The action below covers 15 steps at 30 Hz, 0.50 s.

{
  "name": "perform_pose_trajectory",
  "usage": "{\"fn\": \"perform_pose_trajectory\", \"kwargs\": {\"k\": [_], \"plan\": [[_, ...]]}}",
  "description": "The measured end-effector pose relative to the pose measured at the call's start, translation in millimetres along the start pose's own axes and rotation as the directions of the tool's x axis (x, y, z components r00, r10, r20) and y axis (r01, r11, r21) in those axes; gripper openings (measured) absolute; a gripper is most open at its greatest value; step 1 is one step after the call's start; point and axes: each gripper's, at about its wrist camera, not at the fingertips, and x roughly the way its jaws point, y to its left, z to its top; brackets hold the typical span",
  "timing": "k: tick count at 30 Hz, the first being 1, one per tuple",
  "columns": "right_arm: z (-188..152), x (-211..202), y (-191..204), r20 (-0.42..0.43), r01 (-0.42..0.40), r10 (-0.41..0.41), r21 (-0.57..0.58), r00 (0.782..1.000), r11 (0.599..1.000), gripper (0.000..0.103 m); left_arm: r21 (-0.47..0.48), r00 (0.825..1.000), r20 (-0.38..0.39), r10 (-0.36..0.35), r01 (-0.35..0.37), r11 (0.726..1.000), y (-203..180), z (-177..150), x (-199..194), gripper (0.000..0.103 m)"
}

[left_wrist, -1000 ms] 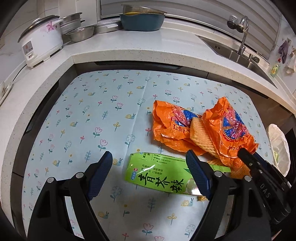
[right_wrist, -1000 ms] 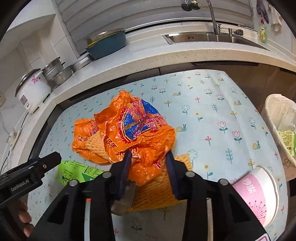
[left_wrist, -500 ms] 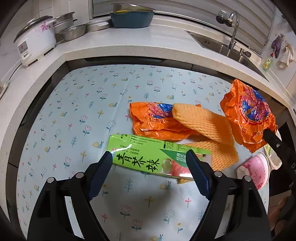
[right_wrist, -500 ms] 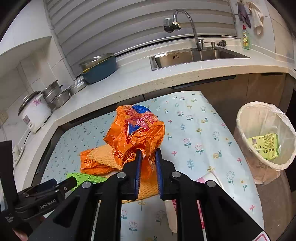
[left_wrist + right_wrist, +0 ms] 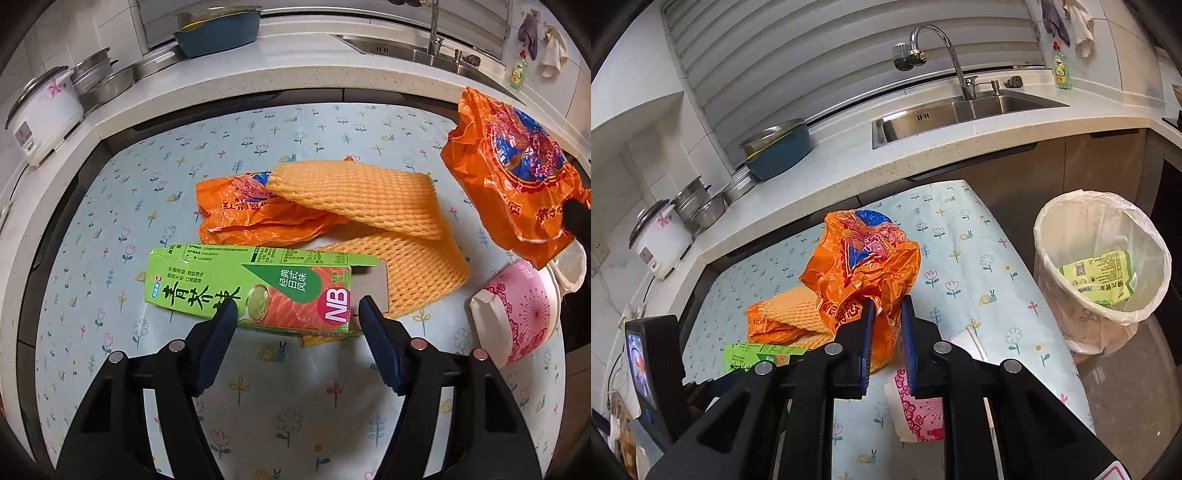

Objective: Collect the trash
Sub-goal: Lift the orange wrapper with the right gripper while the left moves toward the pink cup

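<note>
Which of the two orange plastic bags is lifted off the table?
The crumpled orange plastic bag pinched in the right claw hangs lifted; the other orange bag lies flat under the foam netting.

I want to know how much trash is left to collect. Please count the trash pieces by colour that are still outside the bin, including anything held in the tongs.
Orange crinkled plastic bags: 2, one lifted, one lying on the table
Orange-yellow foam net sleeves: 2
Green flattened cardboard box: 1
Pink-and-white paper bowl: 1
Total: 6
</note>
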Motion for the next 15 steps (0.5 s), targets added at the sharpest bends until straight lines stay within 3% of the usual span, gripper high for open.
{"fn": "perform_pose_trajectory", "kwargs": {"k": [3, 5, 7, 8, 9, 15], "plan": [[-2, 1, -3, -0.007, -0.006, 0.006, 0.005, 1.000, 1.000, 0.014, 0.000, 1.000, 0.007, 0.014, -0.014, 1.000, -1, -1, 3, 0.056], [-4, 1, -4, -0.011, -0.008, 0.008, 0.006, 1.000, 1.000, 0.014, 0.011, 1.000, 0.015, 0.016, -0.016, 1.000, -4, -1, 2, 0.046], [-5, 1, -6, -0.014, -0.010, 0.010, 0.010, 1.000, 1.000, 0.014, 0.032, 0.999, 0.028, 0.018, -0.019, 0.999, -8, -2, -1, 0.024], [-6, 1, -7, -0.014, -0.012, 0.012, 0.013, 1.000, 1.000, 0.014, 0.038, 0.999, 0.034, 0.017, -0.019, 0.999, -10, -2, -4, 0.018], [-6, 0, -7, -0.013, -0.013, 0.013, 0.014, 1.000, 1.000, 0.014, 0.036, 0.999, 0.032, 0.001, -0.002, 0.999, -11, -2, -6, 0.000], [-5, -12, -12, 0.004, -0.017, 0.017, 0.020, 1.000, 1.000, 0.014, 0.022, 0.998, 0.053, -0.021, 0.020, 1.000, -14, -2, -19, 0.000]]}}
